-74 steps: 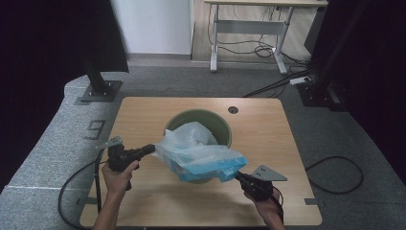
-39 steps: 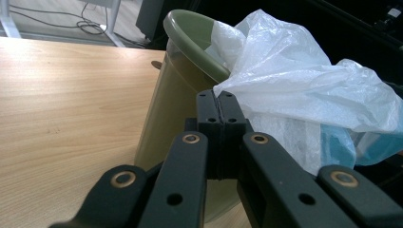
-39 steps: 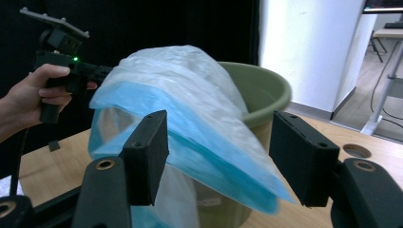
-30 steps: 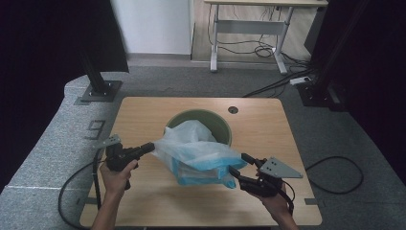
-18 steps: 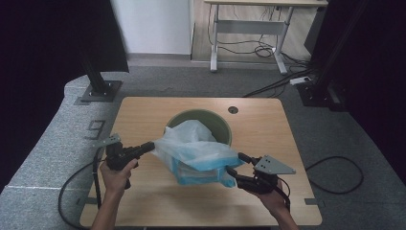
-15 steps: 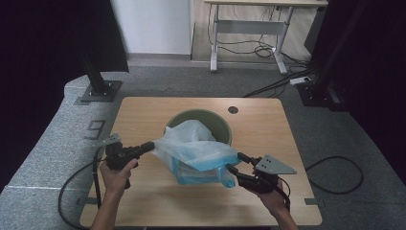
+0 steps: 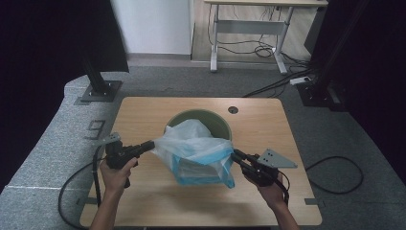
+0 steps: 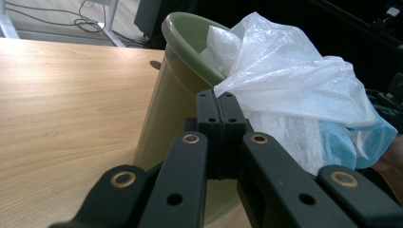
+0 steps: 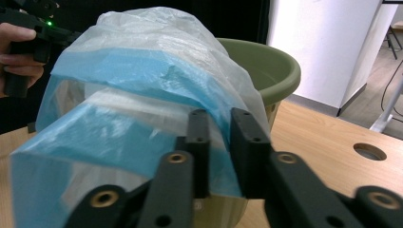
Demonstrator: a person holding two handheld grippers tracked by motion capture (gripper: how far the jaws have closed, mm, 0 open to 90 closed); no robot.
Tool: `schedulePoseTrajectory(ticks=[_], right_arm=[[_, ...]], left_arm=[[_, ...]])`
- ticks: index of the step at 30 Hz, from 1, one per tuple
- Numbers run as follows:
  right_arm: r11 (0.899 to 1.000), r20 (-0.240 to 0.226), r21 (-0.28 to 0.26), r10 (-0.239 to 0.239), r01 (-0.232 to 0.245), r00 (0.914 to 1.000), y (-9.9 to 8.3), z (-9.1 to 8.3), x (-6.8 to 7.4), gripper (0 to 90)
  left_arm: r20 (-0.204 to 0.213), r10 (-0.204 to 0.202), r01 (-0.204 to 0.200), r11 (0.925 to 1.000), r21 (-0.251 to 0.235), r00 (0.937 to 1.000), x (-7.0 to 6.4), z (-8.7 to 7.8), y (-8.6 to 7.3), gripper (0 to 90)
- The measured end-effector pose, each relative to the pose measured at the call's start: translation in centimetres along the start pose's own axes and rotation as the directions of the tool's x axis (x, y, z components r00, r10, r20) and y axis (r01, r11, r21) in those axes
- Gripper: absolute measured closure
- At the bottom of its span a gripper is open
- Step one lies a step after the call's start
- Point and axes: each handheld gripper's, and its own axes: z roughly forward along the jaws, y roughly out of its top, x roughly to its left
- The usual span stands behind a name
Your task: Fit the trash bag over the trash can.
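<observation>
A thin white-and-blue plastic bag (image 7: pixel 196 148) (image 8: pixel 290 80) (image 9: pixel 142 71) is draped over a round olive-green bin (image 7: pixel 218 117) (image 8: pixel 180 28) (image 9: pixel 275 66) in the middle of the wooden table (image 7: pixel 143 115). My left gripper (image 7: pixel 152 143) (image 8: pixel 218 102) is shut on the bag's left edge and holds it stretched out from the bin. At the bag's right edge my right gripper (image 7: pixel 234 154) (image 9: pixel 220 118) has its jaws a narrow gap apart, with the blue film lying between them. The bag hides most of the bin's inside.
The other hand and its gripper (image 9: pixel 38 28) show beyond the bag in the right gripper view. A round cable hole (image 7: pixel 233 109) (image 9: pixel 367 151) sits in the table behind the bin. Black stands (image 7: pixel 98 86) and a desk frame (image 7: pixel 249 28) are on the floor beyond the table.
The right gripper, which had drawn back to the right a second ago, has moved left onto the bag's right edge. The left gripper keeps its hold in the same place.
</observation>
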Motion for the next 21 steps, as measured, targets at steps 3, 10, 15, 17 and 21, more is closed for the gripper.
schedulePoseTrajectory(ticks=[3,10,15,17,21], right_arm=[[1.000,-0.012,0.000,0.001,-0.001,0.9999,0.2,0.3,-0.2,85.0],[1.000,0.010,-0.001,-0.017,0.017,0.9998,1.6,0.6,-0.6,88.8],[1.000,0.043,-0.007,-0.023,0.024,0.9988,3.4,1.1,-1.5,88.9],[1.000,0.057,-0.006,-0.024,0.024,0.9981,4.2,1.5,-2.0,88.9],[0.999,0.097,0.006,-0.036,0.035,0.9947,5.7,2.7,-3.0,88.9]], left_arm=[[-0.001,0.005,-0.005,1.0000,0.000,1.0000,-0.1,-0.1,0.2,89.8],[-0.012,0.015,-0.015,0.9999,0.001,0.9998,-0.2,-0.1,1.1,89.8],[-0.034,0.040,-0.039,0.9991,0.017,0.9987,-0.2,0.3,2.6,89.9],[-0.051,0.052,-0.051,0.9983,0.028,0.9973,-0.1,0.5,3.3,89.8],[-0.077,0.062,-0.058,0.9969,0.053,0.9951,0.4,1.2,4.7,89.8]])
